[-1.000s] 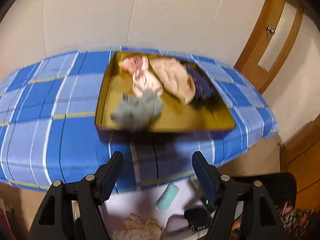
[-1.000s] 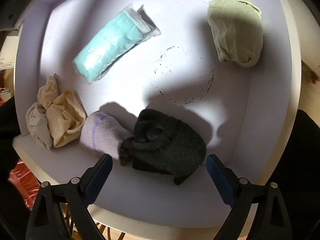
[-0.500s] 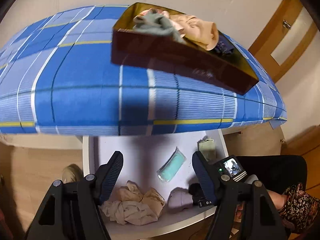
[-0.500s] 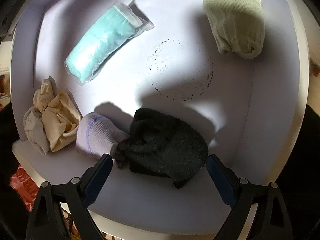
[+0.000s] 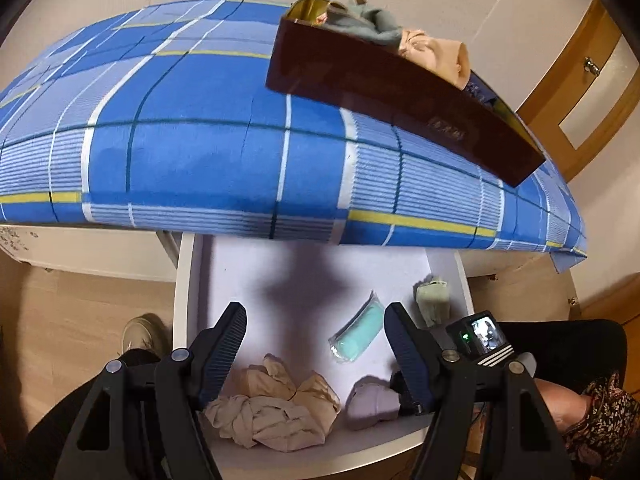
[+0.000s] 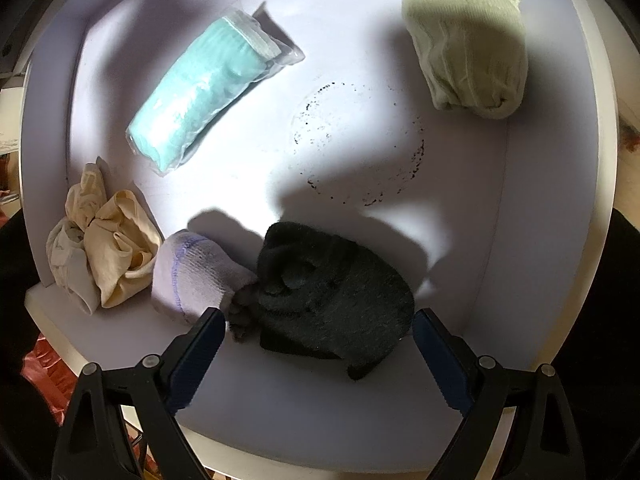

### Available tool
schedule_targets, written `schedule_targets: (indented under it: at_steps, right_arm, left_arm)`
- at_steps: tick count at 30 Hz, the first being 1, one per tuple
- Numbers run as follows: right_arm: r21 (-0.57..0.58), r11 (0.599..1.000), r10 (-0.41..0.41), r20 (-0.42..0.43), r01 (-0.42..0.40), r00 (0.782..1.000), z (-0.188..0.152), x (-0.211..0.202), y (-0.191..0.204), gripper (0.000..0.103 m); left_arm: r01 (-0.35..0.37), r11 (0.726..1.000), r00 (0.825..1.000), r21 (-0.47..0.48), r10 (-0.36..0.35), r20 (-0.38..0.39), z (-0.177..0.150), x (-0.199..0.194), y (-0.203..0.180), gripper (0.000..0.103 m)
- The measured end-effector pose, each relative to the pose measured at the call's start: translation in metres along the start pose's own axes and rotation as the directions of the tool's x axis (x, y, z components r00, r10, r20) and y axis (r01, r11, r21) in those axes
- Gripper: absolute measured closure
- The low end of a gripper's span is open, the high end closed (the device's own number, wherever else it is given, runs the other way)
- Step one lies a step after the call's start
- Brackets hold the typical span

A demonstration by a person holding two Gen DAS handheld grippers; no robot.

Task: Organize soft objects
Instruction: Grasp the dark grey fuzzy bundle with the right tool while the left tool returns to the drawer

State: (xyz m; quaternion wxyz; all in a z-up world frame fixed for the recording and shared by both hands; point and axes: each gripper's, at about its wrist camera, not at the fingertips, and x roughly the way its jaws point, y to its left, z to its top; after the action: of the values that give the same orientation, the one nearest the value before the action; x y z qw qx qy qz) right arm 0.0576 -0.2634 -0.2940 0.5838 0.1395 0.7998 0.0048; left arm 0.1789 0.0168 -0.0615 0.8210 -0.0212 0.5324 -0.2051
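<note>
An open white drawer [image 5: 188,300] [image 6: 552,240] holds several soft items. In the right wrist view, my right gripper [image 6: 316,316] stands open just above a black knit bundle [image 6: 336,292], with its blue pads on either side and not pressing. A pale lilac sock [image 6: 192,272] touches the bundle's left side. Beige crumpled cloth [image 6: 104,252], a wrapped teal roll [image 6: 200,92] and a light green sock [image 6: 464,40] lie farther off. My left gripper [image 5: 316,312] hangs open and empty above the drawer, over the beige cloth [image 5: 276,412].
Above the drawer lies a blue plaid cloth [image 5: 192,132] over the top. A dark box [image 5: 400,92] with grey and peach garments stands on it at the right. A person's shoe [image 5: 140,332] and patterned sleeve [image 5: 600,420] are near the drawer. A wooden door [image 5: 580,92] is at right.
My left gripper has come down from above the plaid top to in front of the open drawer. The right gripper has edged slightly closer to the black bundle.
</note>
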Motion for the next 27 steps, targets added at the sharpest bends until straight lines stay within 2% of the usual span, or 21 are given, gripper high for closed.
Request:
schedule_targets:
  at_steps: [9,13,19,23,27]
  right_arm:
    - [-0.012,1.0,-0.028,-0.006,0.028,1.0,0.002,0.008,0.004,0.01]
    - [-0.021,0.999,-0.048,-0.017,0.047,0.999,0.002,0.016,0.005,0.018]
    - [-0.04,0.997,-0.073,-0.017,0.072,0.997,0.005,0.027,0.007,0.028]
    - [-0.049,0.997,-0.057,0.013,0.057,0.998,0.007,0.024,0.011,0.034]
    - [-0.041,0.998,-0.043,0.078,0.047,0.996,0.011,0.011,0.01,0.041]
  left_arm:
    - [-0.037,0.999,0.998,0.017,0.038,-0.052,-0.004,0.014,-0.003,0.031]
    - [-0.067,0.997,0.994,0.046,0.071,-0.081,-0.004,0.022,-0.007,0.031]
    - [-0.071,0.994,0.988,0.081,0.081,-0.129,-0.005,0.036,-0.013,0.031]
    - [-0.073,0.994,0.985,0.08,0.084,-0.149,-0.005,0.039,-0.011,0.031]
    - [-0.085,0.993,0.981,0.081,0.097,-0.169,-0.006,0.045,-0.01,0.031]
